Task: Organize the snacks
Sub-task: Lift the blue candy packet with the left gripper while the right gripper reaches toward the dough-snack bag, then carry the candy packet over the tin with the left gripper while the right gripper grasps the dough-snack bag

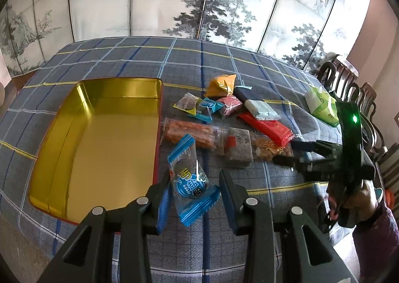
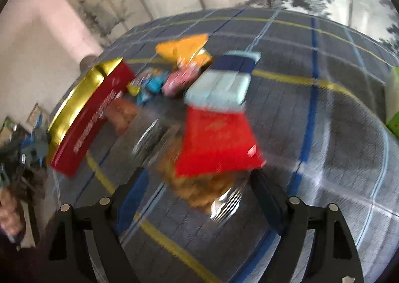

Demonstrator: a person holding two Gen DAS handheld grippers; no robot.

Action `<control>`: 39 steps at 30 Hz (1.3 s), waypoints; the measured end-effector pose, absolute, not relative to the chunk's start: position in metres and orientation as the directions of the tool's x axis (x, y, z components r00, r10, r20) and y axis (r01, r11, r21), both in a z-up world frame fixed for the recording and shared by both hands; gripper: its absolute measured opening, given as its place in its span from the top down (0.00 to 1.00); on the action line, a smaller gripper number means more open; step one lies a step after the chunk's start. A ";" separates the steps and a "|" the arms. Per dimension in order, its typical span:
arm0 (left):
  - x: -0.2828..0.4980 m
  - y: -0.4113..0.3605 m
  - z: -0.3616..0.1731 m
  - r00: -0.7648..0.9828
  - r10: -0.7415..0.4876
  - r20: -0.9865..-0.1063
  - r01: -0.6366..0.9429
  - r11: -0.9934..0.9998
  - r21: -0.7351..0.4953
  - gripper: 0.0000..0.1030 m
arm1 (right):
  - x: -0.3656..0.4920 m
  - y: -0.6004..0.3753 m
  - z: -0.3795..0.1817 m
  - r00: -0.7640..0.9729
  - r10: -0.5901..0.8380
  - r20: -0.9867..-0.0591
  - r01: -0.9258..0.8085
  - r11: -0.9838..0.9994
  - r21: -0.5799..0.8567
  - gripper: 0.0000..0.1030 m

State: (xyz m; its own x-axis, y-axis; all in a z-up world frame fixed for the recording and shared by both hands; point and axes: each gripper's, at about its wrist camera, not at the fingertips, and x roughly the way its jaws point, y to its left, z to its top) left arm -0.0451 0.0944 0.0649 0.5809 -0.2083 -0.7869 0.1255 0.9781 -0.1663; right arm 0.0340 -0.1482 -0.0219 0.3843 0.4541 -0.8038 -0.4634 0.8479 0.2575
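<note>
Nearest in the left wrist view, the left gripper (image 1: 193,192) stands spread, its two blue-padded fingers on either side of a blue candy wrapper (image 1: 190,183) that lies between them; whether the pads touch it, I cannot tell. Just to its left sits the gold-lined tin tray (image 1: 62,148) with a red outer wall, resting on the plaid tablecloth (image 1: 249,63).

Past the wrapper lies a row of snacks — an orange bar in clear wrap (image 1: 189,133), a dark brown block (image 1: 238,145), and a clear pack of golden nuggets (image 1: 269,149) partly under a long red packet (image 1: 264,128). Farther on are a small pink packet (image 1: 229,105), a second blue candy (image 1: 208,107), a navy and pale-blue packet (image 1: 256,103) and an orange pouch (image 1: 222,85). A green-and-white packet (image 1: 321,105) lies well apart at the right.

The right gripper (image 2: 199,195) shows blurred in its own view, fingers spread wide and holding nothing, hovering over the near end of the red packet (image 2: 214,140) and the nugget pack (image 2: 199,190). From this side the tray (image 2: 82,118) sits off to the left.
</note>
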 end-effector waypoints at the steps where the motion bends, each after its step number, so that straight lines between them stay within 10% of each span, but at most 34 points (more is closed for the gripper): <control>1: -0.045 0.094 0.065 0.578 -0.210 -0.788 0.125 0.978 -0.168 0.64 | 0.029 -0.144 -0.022 0.380 0.449 -0.809 -0.481 0.843 0.242 0.16; 19: -0.045 0.098 0.066 0.576 -0.209 -0.790 0.122 0.978 -0.170 0.64 | 0.016 -0.110 -0.016 0.348 0.427 -0.835 -0.615 0.776 0.141 0.18; 28: -0.044 0.105 0.067 0.584 -0.204 -0.786 0.107 0.979 -0.174 0.64 | 0.008 -0.118 -0.020 0.423 0.343 -0.839 -0.539 0.839 0.071 0.61; 39: -0.051 0.112 0.071 0.600 -0.188 -0.778 0.109 0.982 -0.153 0.64 | 0.013 -0.109 -0.021 0.425 0.282 -0.860 -0.517 0.856 0.024 0.57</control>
State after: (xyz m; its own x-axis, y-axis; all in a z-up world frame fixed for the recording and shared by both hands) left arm -0.0509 0.1121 0.0711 0.5999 -0.1881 -0.7777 0.1089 0.9821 -0.1535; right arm 0.0129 -0.1086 -0.0209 0.4253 0.2817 -0.8601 -0.5172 0.8555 0.0245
